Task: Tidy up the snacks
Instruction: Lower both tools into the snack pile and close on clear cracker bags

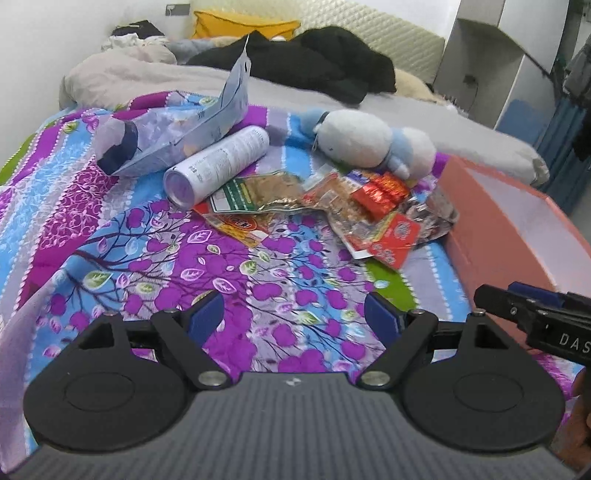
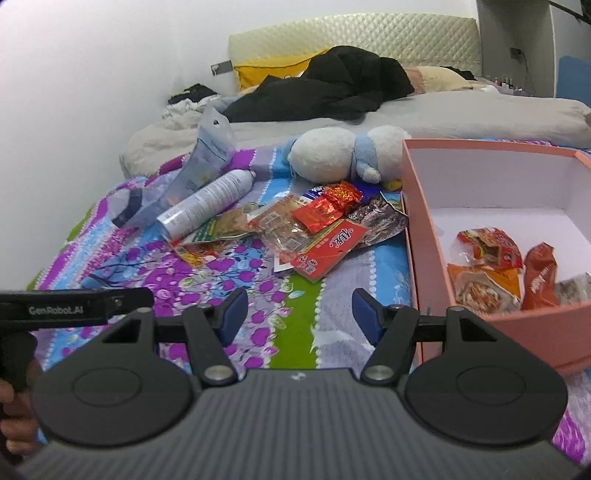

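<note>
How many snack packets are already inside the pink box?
4 show. In the pink box, near its front wall: a red-yellow packet at the back, an orange one before it, a dark red one beside it, a pale one rightmost. The front wall may hide more.

The bedspread point(image 1: 221, 266) is printed woven cloth, matt. The snack packets point(image 2: 314, 229) are crinkled glossy foil and plastic film. The spray can point(image 1: 218, 166) looks like smooth metal with a satin sheen. The pink box point(image 2: 417, 236) is matt cardboard, white inside. The plush toy point(image 1: 362, 140) is fuzzy fabric. The headboard point(image 2: 351, 33) is quilted, faintly shiny.
</note>
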`<state>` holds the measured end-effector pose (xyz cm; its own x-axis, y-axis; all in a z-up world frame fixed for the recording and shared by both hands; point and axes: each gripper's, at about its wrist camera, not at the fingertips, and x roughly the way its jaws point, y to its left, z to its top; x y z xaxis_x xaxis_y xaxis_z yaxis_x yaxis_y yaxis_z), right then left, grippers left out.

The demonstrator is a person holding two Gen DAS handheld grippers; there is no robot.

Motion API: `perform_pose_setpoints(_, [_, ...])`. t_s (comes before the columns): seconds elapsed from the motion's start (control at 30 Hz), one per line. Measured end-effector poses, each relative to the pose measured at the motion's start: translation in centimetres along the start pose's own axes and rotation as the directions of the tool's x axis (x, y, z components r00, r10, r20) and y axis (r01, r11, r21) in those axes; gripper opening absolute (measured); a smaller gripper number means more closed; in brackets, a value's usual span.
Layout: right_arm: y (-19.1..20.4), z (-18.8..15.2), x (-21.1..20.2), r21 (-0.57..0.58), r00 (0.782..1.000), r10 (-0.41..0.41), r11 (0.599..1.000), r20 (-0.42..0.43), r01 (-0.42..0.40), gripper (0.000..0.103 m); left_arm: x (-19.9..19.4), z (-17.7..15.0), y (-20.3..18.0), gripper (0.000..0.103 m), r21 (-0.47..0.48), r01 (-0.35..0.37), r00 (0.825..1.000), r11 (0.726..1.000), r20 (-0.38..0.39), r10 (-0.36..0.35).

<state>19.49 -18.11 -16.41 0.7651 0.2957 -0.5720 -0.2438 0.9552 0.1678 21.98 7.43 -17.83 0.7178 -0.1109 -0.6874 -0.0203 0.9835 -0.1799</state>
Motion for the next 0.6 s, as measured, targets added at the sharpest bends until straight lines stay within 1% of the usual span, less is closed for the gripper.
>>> perform_pose_setpoints(0.17, [-0.6,0.5,4.2,0.003,0.999,-0.001,1.0,-0.048,0.001,0.065,4.6,1.4,1.4,0.086,0.003,-0.018,0.999,1.0,-0.028,0.018])
perform_pose_setpoints(0.33, [-0.6,1.0,8.2,-0.014,0.997,-0.001,1.0,-0.071,0.001,0.065,9.0,3.2,2.7,0.086,0.03,-0.061,0.997,0.998,-0.036,0.062])
perform_pose_setpoints(0.43, [-0.5,1.3,10.5,-0.03,0.996,-0.006,1.0,-0.091,0.003,0.065,11.1,4.0,3.6,0.086,0.021,-0.063,0.997,0.998,-0.045,0.064])
perform_pose_setpoints(0.5, [-0.7,1.4,11.9,-0.019,0.994,-0.016,1.0,-0.108,0.014,0.065,12.3,4.4,4.2,0.086,0.018,-0.065,0.997,0.998,-0.05,0.066])
perform_pose_setpoints(0.6, [-1.5,1.4,13.4,0.032,0.991,-0.026,0.999,-0.133,0.031,0.065,14.2,4.5,4.9,0.086,-0.001,-0.062,0.995,0.998,-0.074,0.061])
